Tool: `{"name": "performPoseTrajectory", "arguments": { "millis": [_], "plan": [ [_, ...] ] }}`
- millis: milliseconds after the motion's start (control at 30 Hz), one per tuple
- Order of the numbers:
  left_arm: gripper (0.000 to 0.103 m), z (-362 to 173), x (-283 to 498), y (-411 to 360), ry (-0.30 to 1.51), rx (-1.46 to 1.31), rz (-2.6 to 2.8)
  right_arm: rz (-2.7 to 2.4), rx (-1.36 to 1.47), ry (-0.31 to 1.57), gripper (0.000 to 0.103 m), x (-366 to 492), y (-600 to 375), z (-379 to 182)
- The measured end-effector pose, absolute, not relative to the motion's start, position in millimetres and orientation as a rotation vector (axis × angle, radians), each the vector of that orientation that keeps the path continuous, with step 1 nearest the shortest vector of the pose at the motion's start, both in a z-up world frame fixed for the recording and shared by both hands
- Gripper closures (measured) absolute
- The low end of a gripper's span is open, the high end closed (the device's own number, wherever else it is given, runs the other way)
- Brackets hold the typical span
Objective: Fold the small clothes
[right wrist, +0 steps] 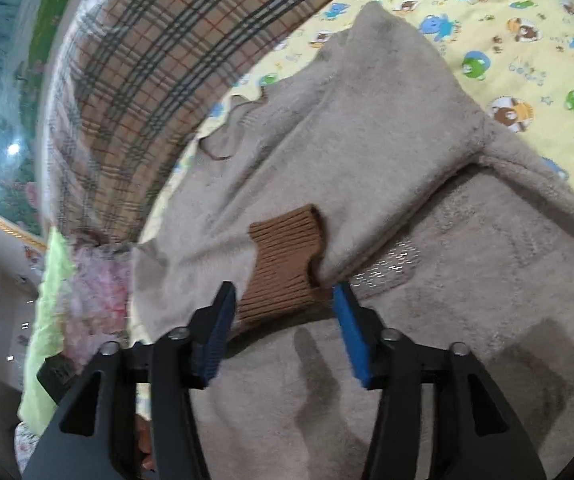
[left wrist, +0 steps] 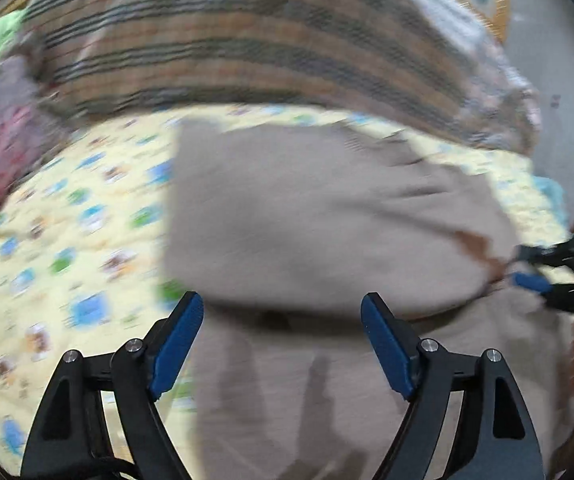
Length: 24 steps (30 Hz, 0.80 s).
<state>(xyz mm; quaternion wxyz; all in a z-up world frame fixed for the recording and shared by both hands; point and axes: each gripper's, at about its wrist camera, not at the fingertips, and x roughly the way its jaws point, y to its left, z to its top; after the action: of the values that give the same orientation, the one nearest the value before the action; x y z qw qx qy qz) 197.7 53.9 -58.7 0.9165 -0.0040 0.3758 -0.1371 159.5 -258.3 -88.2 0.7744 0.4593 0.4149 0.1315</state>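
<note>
A small beige fleece garment (left wrist: 327,220) lies on a yellow cartoon-print sheet (left wrist: 67,240), partly folded over itself. It also fills the right wrist view (right wrist: 367,160); one sleeve with a brown ribbed cuff (right wrist: 287,264) lies folded across the body. My left gripper (left wrist: 283,312) is open and empty above the garment's near edge. My right gripper (right wrist: 283,300) is open, its blue pads (right wrist: 347,328) on either side of the cuff without closing on it. In the left wrist view the right gripper (left wrist: 535,276) shows at the garment's right edge.
A large plaid bundle in clear plastic (left wrist: 247,40) lies behind the garment, also in the right wrist view (right wrist: 135,80). Pink (right wrist: 95,288) and green (right wrist: 51,320) clothes lie beside it. The sheet extends left (right wrist: 527,60). Grey floor (left wrist: 559,80) is at the right.
</note>
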Motion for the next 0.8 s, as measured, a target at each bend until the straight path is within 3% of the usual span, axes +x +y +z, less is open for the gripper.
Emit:
{"name": "performPoseTrajectory", "arguments": {
  "millis": [233,400,433,467,500,800],
  "plan": [
    [0.021,-81.3,223.4,93.1,0.827,-0.094,-0.142,0.260,0.857,0.838,0.047,181.5,-252.6,-68.3],
    [0.021,-89.5,236.6,93.5,0.860,-0.096,-0.096,0.241,0.754,0.977,0.046,222.8,-233.2,-90.3],
    [0.021,-90.4,238.2,93.4,0.861,-0.096,-0.090,0.265,0.750,0.982,0.050,226.5,-228.2,-92.9],
    [0.021,-90.0,240.7,93.5,0.858,-0.100,-0.085,0.315,0.737,0.969,0.062,229.6,-220.2,-92.5],
    [0.021,-89.5,243.3,93.5,0.853,-0.104,-0.077,0.336,0.709,0.955,0.094,230.7,-214.5,-88.9],
    [0.021,-83.6,279.1,86.6,0.810,-0.147,-0.003,0.376,0.762,0.583,0.095,200.6,-292.9,28.1]
  ]
}}
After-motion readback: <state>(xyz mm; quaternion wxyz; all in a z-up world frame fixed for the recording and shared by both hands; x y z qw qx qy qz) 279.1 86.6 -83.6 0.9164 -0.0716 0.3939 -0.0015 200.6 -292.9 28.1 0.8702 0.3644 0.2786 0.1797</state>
